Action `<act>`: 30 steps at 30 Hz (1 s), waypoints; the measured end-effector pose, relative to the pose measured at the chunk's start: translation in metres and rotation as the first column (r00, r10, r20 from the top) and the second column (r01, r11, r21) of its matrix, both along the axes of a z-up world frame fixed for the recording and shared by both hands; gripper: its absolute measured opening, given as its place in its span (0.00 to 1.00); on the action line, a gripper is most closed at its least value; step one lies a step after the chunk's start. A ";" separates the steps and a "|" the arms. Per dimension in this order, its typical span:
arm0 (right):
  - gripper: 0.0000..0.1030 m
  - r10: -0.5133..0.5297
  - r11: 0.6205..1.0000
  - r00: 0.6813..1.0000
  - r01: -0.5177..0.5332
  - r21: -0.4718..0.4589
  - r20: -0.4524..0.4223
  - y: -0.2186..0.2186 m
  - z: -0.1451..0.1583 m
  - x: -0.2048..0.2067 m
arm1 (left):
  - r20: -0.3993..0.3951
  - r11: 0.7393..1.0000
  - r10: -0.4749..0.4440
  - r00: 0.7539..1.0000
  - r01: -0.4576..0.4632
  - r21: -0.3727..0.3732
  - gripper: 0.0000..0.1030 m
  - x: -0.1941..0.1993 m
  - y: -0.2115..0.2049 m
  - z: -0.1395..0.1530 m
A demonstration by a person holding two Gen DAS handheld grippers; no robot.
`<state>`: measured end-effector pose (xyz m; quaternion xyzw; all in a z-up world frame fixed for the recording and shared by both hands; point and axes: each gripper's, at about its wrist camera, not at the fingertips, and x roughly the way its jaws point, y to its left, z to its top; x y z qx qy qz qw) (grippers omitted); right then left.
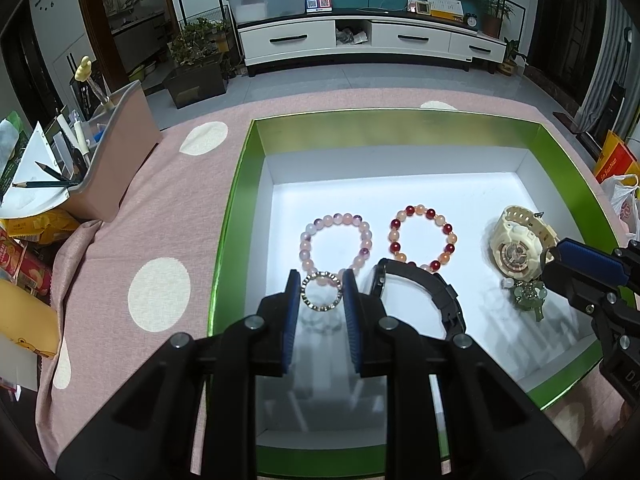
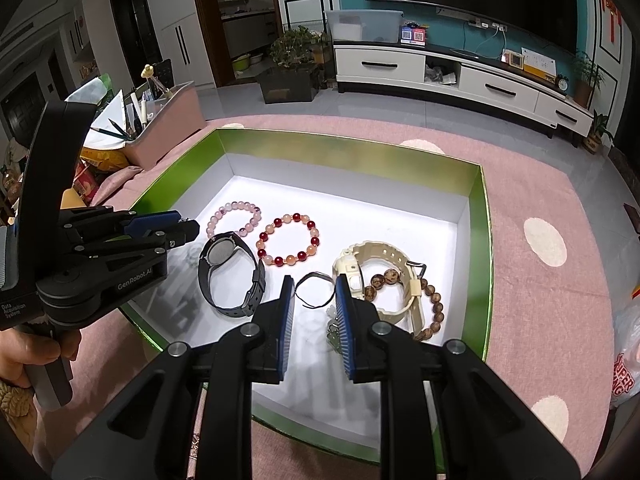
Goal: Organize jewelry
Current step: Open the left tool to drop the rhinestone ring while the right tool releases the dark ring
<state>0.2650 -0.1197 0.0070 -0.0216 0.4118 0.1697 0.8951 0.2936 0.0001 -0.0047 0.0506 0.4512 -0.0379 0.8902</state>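
Observation:
A green box (image 1: 234, 208) with a white floor holds a pale pink bead bracelet (image 1: 336, 240), a red and orange bead bracelet (image 1: 424, 240), a black watch (image 1: 420, 292) and a cream watch (image 1: 520, 244). My left gripper (image 1: 321, 276) hangs over the box's near left part, shut on a small sparkly ring (image 1: 322, 292). In the right wrist view my right gripper (image 2: 315, 282) is shut on a thin dark cord loop (image 2: 316, 290), with a green pendant (image 2: 331, 334) under its right finger. A brown wooden bead bracelet (image 2: 432, 304) lies around the cream watch (image 2: 380, 280).
The box sits on a pink cloth with cream dots (image 1: 160, 300). A pink bin of pencils (image 1: 116, 152) and snack packs (image 1: 36, 248) stand to the left. A plastic bag (image 1: 624, 200) lies at the right. A person's hand (image 2: 28, 356) holds the left gripper (image 2: 188, 230).

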 end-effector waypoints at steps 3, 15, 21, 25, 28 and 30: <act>0.20 0.004 1.000 1.000 -0.004 0.002 -0.001 0.001 0.000 -0.001 | -0.001 1.000 -0.002 1.000 0.002 -0.003 0.22 0.000 0.000 0.000; 0.20 -0.004 1.000 1.000 0.003 0.006 0.009 -0.001 0.003 -0.003 | 0.007 1.000 0.000 1.000 0.000 -0.008 0.32 -0.004 0.001 0.003; 0.21 -0.009 1.000 1.000 0.008 0.010 0.014 -0.003 0.008 -0.006 | 0.013 1.000 0.001 1.000 -0.001 -0.007 0.40 -0.005 0.001 0.006; 0.23 -0.009 1.000 1.000 0.009 0.008 0.015 -0.004 0.009 -0.007 | 0.017 1.000 0.001 1.000 -0.001 -0.007 0.43 -0.006 0.000 0.008; 0.36 -0.018 1.000 1.000 0.018 0.010 0.020 -0.006 0.011 -0.008 | 0.022 1.000 0.001 1.000 -0.001 -0.005 0.48 -0.008 -0.001 0.011; 0.37 -0.022 1.000 0.999 0.022 0.015 0.022 -0.007 0.013 -0.009 | 0.024 1.000 0.003 1.000 -0.003 -0.003 0.52 -0.009 -0.002 0.013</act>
